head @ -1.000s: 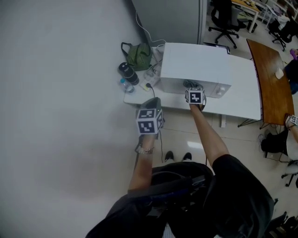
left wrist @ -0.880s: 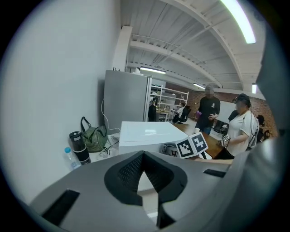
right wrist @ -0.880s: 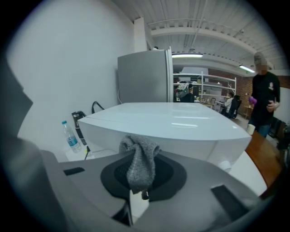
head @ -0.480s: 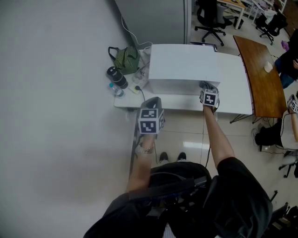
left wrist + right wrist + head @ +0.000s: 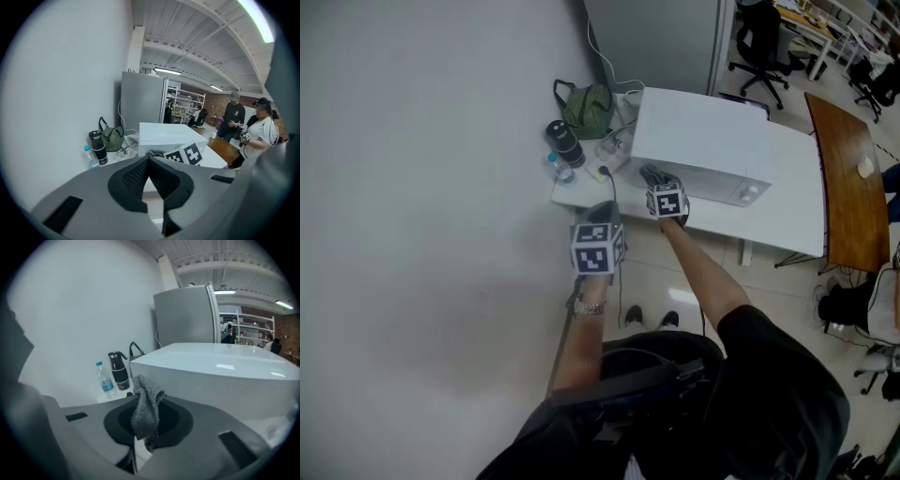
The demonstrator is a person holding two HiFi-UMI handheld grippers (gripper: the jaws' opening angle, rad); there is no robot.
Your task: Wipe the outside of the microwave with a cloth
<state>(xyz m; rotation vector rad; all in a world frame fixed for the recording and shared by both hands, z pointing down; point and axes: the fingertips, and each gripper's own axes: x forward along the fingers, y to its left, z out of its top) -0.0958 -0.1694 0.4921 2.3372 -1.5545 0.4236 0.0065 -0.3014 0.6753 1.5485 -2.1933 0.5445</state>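
The left gripper (image 5: 151,161) hangs in the air short of the desk (image 5: 787,202), its jaws clenched together on nothing. Ahead and to the left of these jaws, at the desk's end by the wall, stand a small water bottle (image 5: 92,157) and a dark flask (image 5: 98,146). A green bag (image 5: 112,138) sits just behind them. Ahead of the jaws and a little right is the marker cube (image 5: 185,153) of the right gripper (image 5: 146,423). Beyond the cube the white microwave (image 5: 703,141) sits on the desk, with a grey fridge (image 5: 143,101) behind it. Far off to the right of the jaws two people (image 5: 233,119) stand near a brown table (image 5: 844,178).

The right gripper is held at the microwave's front, near its left corner. Its jaws are grasping a grey cloth (image 5: 146,408), which stands up in a bunch between them and droops over their tips. The microwave's pale wall fills the space just beyond and to the right of these jaws. In the head view the cloth lies close against the foot of that wall, though actual contact cannot be made out. To the left of the jaws, farther off, are the bottle and flask, and the fridge rises behind the microwave.
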